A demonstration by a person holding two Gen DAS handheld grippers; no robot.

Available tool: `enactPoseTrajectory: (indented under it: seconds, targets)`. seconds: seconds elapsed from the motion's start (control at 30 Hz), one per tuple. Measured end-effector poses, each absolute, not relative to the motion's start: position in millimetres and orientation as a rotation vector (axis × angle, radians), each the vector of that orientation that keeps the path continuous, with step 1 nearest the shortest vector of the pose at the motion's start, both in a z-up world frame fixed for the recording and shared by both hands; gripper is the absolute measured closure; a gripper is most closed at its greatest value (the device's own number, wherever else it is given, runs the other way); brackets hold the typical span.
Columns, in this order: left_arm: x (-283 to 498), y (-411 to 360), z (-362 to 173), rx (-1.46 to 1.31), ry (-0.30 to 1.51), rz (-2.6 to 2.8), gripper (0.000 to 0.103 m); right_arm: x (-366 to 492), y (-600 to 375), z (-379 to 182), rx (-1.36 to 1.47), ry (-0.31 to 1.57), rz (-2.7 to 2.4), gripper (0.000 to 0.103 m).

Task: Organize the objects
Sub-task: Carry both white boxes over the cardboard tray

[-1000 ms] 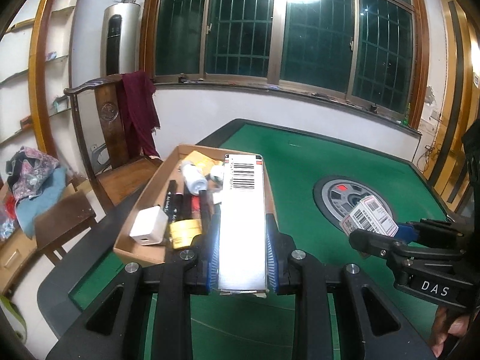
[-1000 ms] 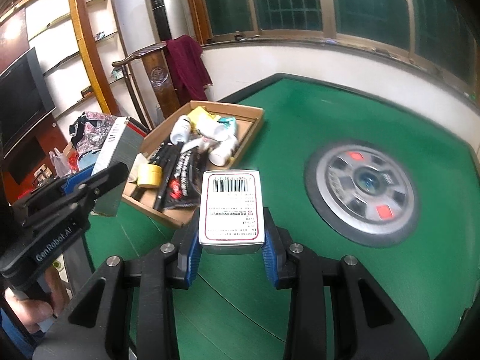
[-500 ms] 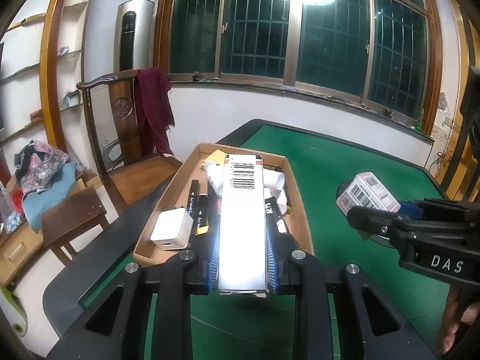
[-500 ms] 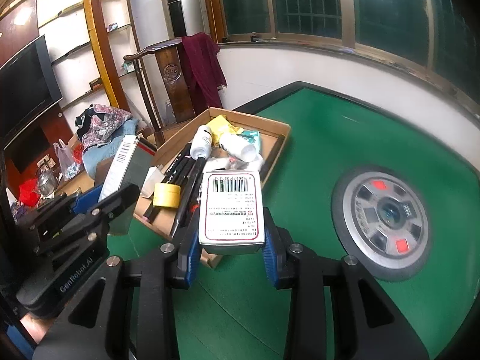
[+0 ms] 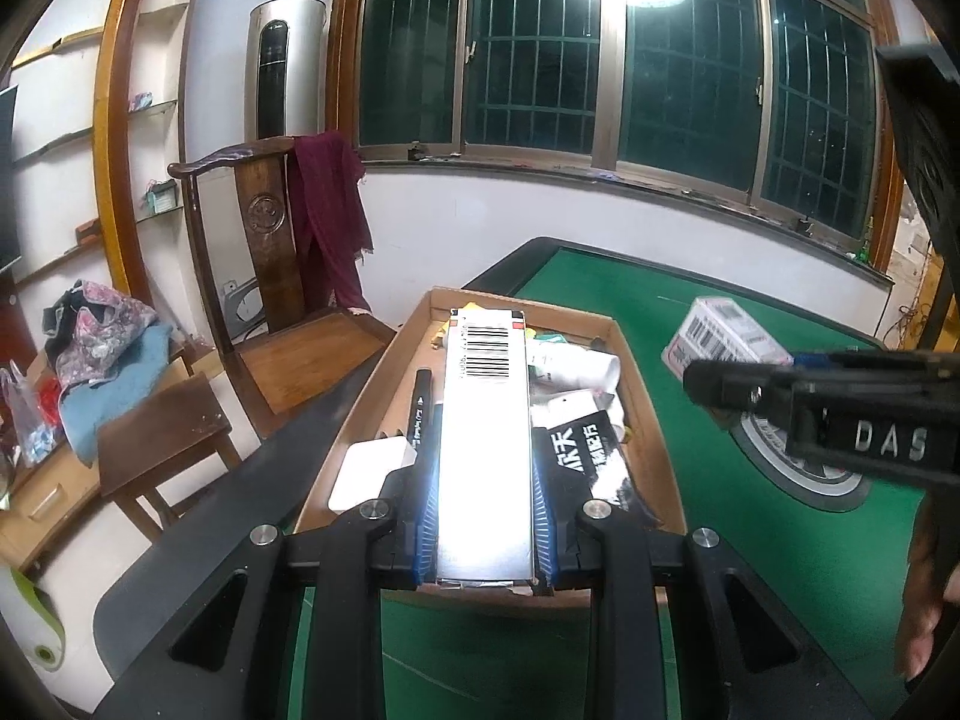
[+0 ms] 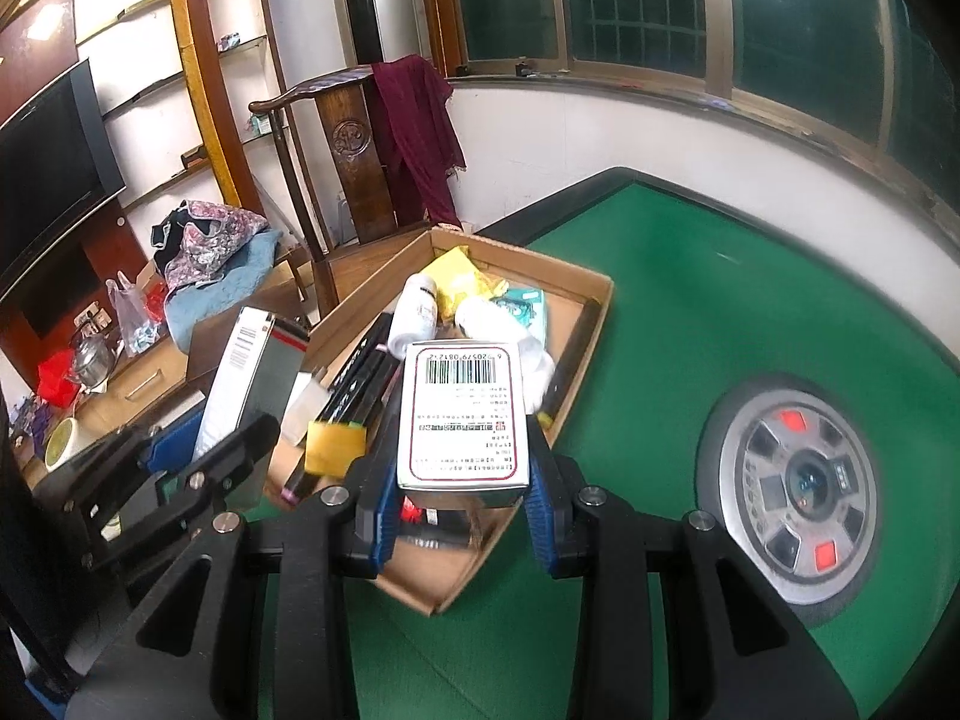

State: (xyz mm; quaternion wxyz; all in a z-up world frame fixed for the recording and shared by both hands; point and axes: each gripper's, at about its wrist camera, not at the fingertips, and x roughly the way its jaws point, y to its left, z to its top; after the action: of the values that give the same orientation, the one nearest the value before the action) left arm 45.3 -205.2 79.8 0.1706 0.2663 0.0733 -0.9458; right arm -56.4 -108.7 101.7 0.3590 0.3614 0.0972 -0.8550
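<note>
My left gripper (image 5: 485,534) is shut on a long silver box with a barcode (image 5: 486,420) and holds it over the near end of the cardboard tray (image 5: 651,438). My right gripper (image 6: 462,510) is shut on a small white box with a barcode label (image 6: 462,420), held above the tray's near right corner (image 6: 444,582). The tray holds black pens (image 6: 360,372), white bottles (image 6: 414,315), a yellow packet (image 6: 459,282), a white charger (image 5: 369,474) and a yellow tape roll (image 6: 333,447). Each gripper shows in the other's view: the right one (image 5: 720,381), the left one (image 6: 252,438).
The green felt table (image 6: 690,312) has a round metal centre hub (image 6: 798,474) to the right of the tray. A wooden chair with a maroon cloth (image 5: 327,210) stands beyond the table's left edge, with a low wooden stool (image 5: 162,426) and a pile of clothes (image 5: 102,330).
Both grippers have moved forward and left, closer over the cardboard tray, each still holding its box. The tray now lies directly under both boxes.
</note>
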Motion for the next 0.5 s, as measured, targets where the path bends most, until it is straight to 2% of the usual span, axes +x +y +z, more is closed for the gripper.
enactPoseTrajectory:
  seconds: [0.5]
  targets:
    - [30.0, -219.5, 68.8, 0.765, 0.194, -2.654, 0.080, -91.5, -138.1, 101.0, 0.962, 0.258, -2.209, 0.070]
